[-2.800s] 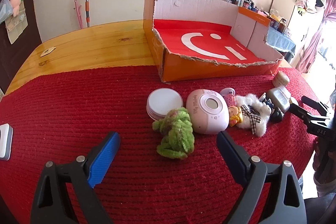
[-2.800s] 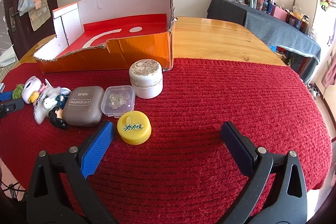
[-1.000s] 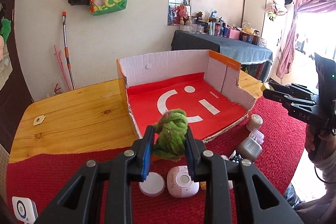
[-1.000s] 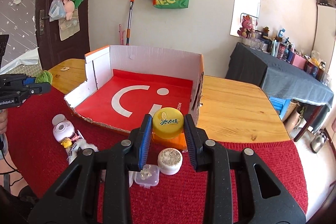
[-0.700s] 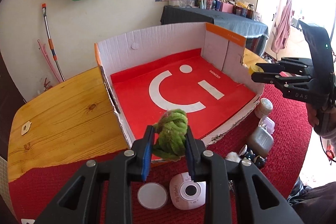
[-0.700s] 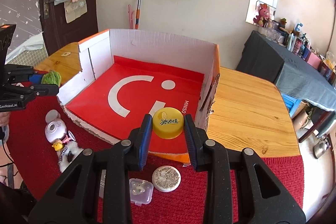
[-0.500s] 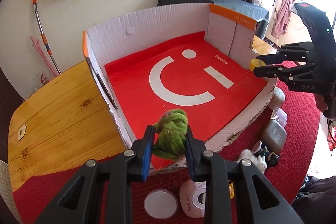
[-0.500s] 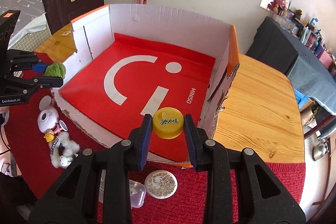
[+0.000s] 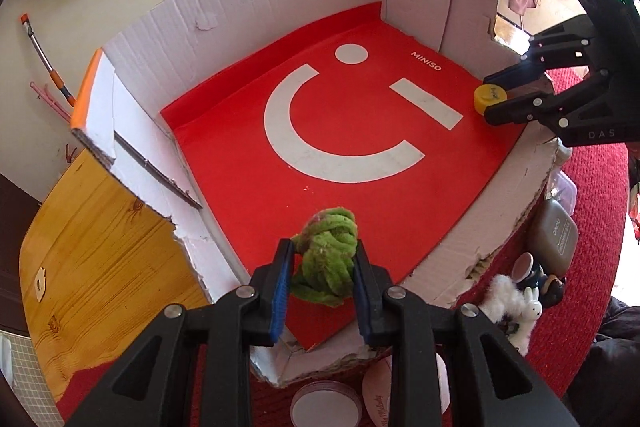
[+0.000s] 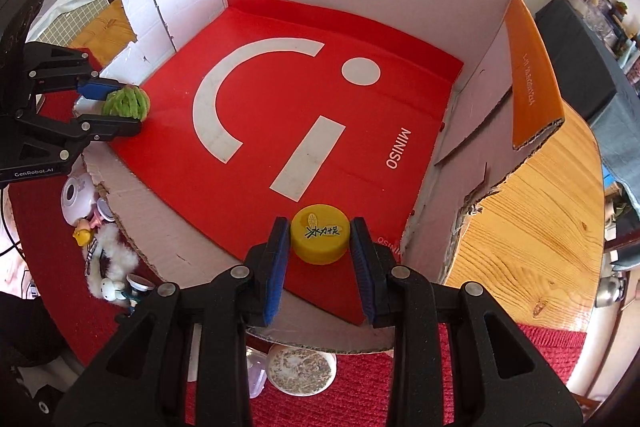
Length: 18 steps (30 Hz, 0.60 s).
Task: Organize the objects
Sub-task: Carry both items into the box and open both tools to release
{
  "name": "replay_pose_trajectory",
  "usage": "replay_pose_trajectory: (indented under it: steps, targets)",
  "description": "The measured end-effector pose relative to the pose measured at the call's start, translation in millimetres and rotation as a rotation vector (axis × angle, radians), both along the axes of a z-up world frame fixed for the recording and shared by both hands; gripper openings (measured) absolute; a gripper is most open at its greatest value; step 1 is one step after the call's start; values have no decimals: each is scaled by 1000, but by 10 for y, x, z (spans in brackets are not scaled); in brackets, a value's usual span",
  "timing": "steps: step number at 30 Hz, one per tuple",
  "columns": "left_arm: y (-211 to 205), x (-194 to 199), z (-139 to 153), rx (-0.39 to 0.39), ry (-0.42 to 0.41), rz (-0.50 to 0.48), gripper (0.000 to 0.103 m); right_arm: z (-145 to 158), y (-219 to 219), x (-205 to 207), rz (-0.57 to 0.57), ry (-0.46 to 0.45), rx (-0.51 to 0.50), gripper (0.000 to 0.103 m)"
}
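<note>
My left gripper [image 9: 321,269] is shut on a green fuzzy plush toy [image 9: 326,263] and holds it over the near left corner of the open cardboard box [image 9: 280,7], above its red floor. My right gripper [image 10: 320,243] is shut on a yellow round lid [image 10: 320,237] and holds it just above the box floor at the near right corner. The right gripper with the lid [image 9: 486,99] also shows in the left wrist view. The left gripper with the plush [image 10: 126,103] shows in the right wrist view.
On the red mat outside the box lie a white disc [image 9: 326,403], a pink round device [image 10: 74,199], a white fluffy toy [image 9: 508,303], a grey eye-shadow case [image 9: 556,239], a clear small box [image 10: 256,375] and a speckled jar [image 10: 300,369]. Wooden table [image 9: 92,267] lies beyond.
Both grippers have moved forward and down over the box, each still holding its object. The plush and the lid are now lower and farther inside the box's front edge.
</note>
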<state>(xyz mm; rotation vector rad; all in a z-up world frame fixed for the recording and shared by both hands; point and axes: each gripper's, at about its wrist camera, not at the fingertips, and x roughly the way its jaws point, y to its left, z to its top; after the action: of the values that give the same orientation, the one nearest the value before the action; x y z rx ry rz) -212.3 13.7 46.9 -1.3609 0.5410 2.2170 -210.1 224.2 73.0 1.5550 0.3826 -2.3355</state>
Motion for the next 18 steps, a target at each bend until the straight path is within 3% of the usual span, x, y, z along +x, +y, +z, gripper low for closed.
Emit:
replay_pose_trajectory:
  steps: [18]
  targets:
    - [58, 62, 25, -59, 15, -34, 30, -5, 48, 104, 28, -28, 27, 29]
